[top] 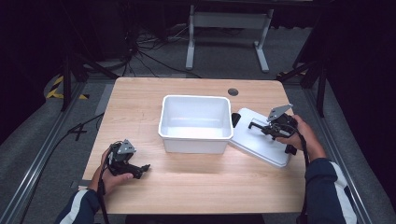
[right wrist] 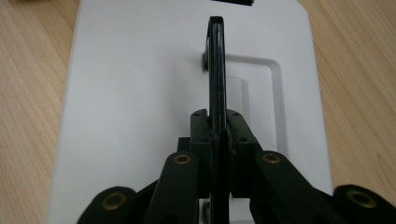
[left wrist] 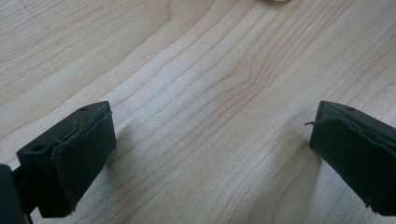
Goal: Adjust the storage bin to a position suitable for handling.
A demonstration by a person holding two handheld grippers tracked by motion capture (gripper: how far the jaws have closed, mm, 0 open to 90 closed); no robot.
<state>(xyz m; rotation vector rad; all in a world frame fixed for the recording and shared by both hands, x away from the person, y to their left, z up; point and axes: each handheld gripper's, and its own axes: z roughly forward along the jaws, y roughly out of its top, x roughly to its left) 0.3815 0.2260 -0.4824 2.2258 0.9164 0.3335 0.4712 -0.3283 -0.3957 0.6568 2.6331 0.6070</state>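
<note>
Resting on the bare wood left of the white bin point(top: 195, 122), the left gripper point(top: 140, 169) stands wide open, empty; right of the bin, its near edge leaning on it, lies the lid point(top: 261, 140), likely light, stiff, slick plastic; the right gripper point(right wrist: 218, 135) pinches its thin black handle point(right wrist: 216, 70), the sensible hold.

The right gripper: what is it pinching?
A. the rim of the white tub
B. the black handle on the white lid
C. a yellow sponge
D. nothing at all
B: in the right gripper view, the right gripper has its jaws shut on the thin black handle standing up from the white lid.
</note>
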